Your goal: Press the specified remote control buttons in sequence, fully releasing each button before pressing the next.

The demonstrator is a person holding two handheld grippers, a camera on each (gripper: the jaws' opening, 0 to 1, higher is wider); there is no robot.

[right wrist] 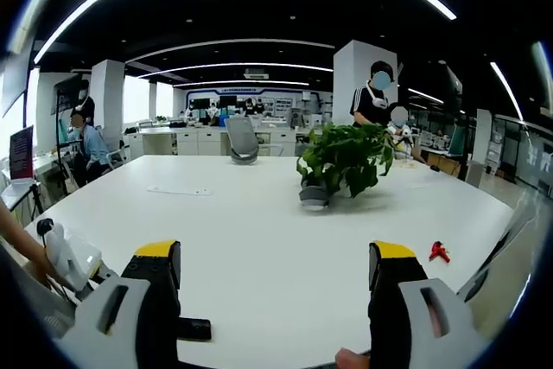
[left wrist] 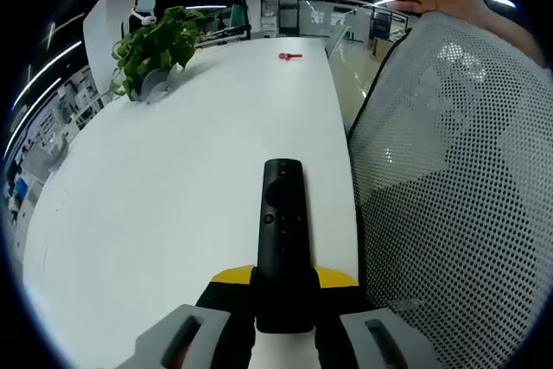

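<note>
Left tool (left wrist: pixel 285 334) clamps the remote (left wrist: pixel 282 239); bring the wide-open, empty right tool (right wrist: pixel 276 300) squarely onto one button.

Left gripper (left wrist: pixel 283 321) clamped, right gripper (right wrist: pixel 276 287) agape

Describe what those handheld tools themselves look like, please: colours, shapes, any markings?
The left tool has two pale grey jaws with dark slots showing a red mark, black inner parts and yellow tips. The right tool looks the same: grey outer shells with dark slots, black fingers capped in yellow.
</note>
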